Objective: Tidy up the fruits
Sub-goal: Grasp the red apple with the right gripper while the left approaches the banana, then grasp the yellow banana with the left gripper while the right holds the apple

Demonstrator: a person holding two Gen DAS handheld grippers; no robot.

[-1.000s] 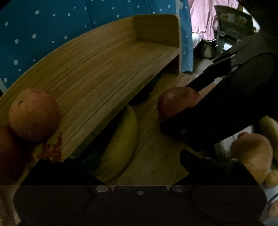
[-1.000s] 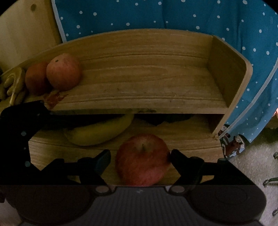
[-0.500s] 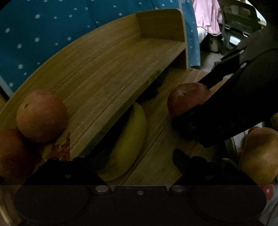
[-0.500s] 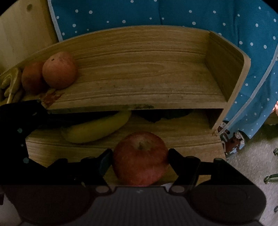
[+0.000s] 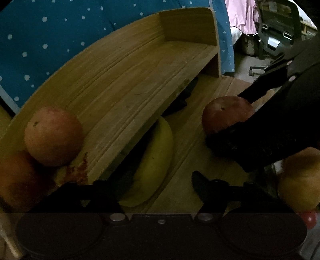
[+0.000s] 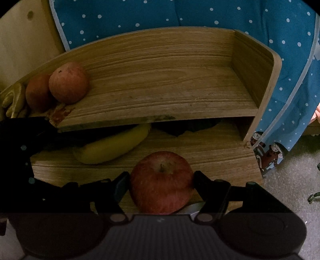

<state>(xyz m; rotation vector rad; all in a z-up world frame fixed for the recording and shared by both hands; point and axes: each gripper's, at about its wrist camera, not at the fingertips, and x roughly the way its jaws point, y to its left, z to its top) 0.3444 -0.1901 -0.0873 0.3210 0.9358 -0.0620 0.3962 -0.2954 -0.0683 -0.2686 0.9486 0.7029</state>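
The right claw [image 6: 161,180] is closed on a red apple [image 6: 161,182], one finger pressed to each side of it, stem up, over the front part of the lower shelf [image 6: 210,154] of a two-level wooden rack [image 6: 258,66]. From the left wrist view the same apple [image 5: 224,114] shows between the dark fingers of the right claw, close above the lower board; whether it touches the wood cannot be told. A banana [image 6: 114,146] lies on the lower shelf behind and to the left of the apple, partly under the edge of the upper shelf [image 6: 160,96]. Two more apples [image 6: 68,83] sit touching each other at the left end of the upper shelf, beside a reddish stain. The left claw [image 5: 152,186] hangs wide open and holds nothing, its fingers spread over the near end of the banana. A blue dotted cloth [image 6: 180,14] hangs behind the rack. At the right edge of the left wrist view a yellowish fruit [image 5: 300,180] lies outside the rack.
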